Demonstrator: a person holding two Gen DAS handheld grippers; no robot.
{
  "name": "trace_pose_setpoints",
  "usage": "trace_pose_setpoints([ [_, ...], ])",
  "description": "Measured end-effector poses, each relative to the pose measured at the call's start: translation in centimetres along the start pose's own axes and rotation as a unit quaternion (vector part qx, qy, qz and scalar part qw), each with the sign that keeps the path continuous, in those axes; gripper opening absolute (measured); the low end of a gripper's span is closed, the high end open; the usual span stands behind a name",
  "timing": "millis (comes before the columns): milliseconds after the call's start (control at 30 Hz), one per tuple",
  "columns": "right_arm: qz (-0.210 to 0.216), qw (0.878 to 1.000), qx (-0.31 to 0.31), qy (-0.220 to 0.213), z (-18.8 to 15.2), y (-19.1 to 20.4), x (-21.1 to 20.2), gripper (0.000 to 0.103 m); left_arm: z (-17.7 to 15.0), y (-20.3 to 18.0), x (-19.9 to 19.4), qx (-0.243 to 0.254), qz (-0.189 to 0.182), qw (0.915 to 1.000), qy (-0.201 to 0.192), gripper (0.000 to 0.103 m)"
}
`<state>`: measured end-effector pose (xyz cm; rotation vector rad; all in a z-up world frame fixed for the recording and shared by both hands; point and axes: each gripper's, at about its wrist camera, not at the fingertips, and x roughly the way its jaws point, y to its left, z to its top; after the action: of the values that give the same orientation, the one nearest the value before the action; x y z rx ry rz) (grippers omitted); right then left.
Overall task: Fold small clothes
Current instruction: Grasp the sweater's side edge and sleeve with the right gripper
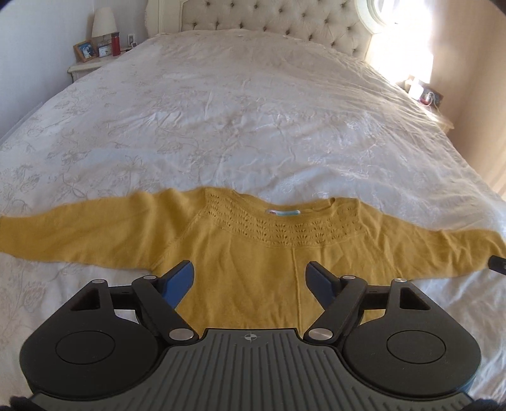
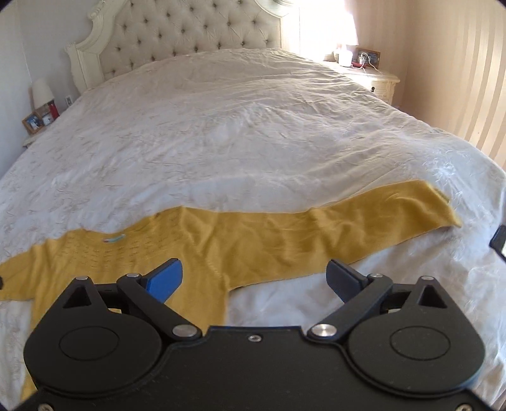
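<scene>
A small mustard-yellow knitted sweater [image 1: 253, 253] lies flat on the white bedspread [image 1: 253, 126], neckline away from me, both sleeves spread out sideways. My left gripper [image 1: 249, 278] is open and empty, hovering over the sweater's body. In the right wrist view the sweater [image 2: 253, 240] runs from the left to the right sleeve cuff [image 2: 442, 208]. My right gripper [image 2: 256, 278] is open and empty, over the right armpit area where sleeve meets body. A dark tip of the other gripper shows at the edge of each view.
A tufted cream headboard [image 1: 272, 15] stands at the far end of the bed. A nightstand with a lamp, photo frame and red bottle [image 1: 115, 44] is at the far left. Another nightstand [image 2: 373, 76] with small items is at the far right.
</scene>
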<state>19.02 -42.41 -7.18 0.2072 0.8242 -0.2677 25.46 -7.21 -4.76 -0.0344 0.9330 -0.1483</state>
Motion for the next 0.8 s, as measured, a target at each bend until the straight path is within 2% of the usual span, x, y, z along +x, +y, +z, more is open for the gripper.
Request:
trace_pose_setpoints([
  [100,-0.011,1.000,-0.004,0.026,1.6,-4.6,2.4,0.082,-0.1,-1.5,0.2,-0.031,0.026,0.9990,0.017,0.077],
  [267,-0.029,0.998,0.006,0.049,4.5,-12.6,5.3,0.081,-0.9,-4.6,0.3,-0.023,0.071,0.9965,0.038,0.077],
  [433,-0.057,0.996,0.032,0.065,7.0,-19.3,7.8,0.081,-1.5,-6.5,0.0,-0.026,0.073,0.9959,0.047,0.077],
  [567,-0.057,0.992,0.060,0.095,7.2,-22.9,10.5,0.082,-1.8,-7.5,0.1,-0.026,0.080,0.9950,0.053,0.077],
  [700,-0.048,0.987,0.088,0.129,6.5,-24.6,13.3,0.081,-1.8,-7.8,0.0,-0.018,0.087,0.9946,0.054,0.077],
  [733,-0.046,0.985,0.095,0.135,6.2,-24.7,13.8,0.077,-1.8,-7.8,0.1,-0.016,0.089,0.9944,0.054,0.077],
  [767,-0.043,0.984,0.101,0.139,6.0,-24.8,14.2,0.060,-1.9,-7.8,0.1,-0.014,0.091,0.9943,0.054,0.077],
  [800,-0.036,0.983,0.111,0.140,5.9,-24.9,14.1,0.037,-1.9,-7.6,0.2,-0.014,0.091,0.9943,0.054,0.077],
])
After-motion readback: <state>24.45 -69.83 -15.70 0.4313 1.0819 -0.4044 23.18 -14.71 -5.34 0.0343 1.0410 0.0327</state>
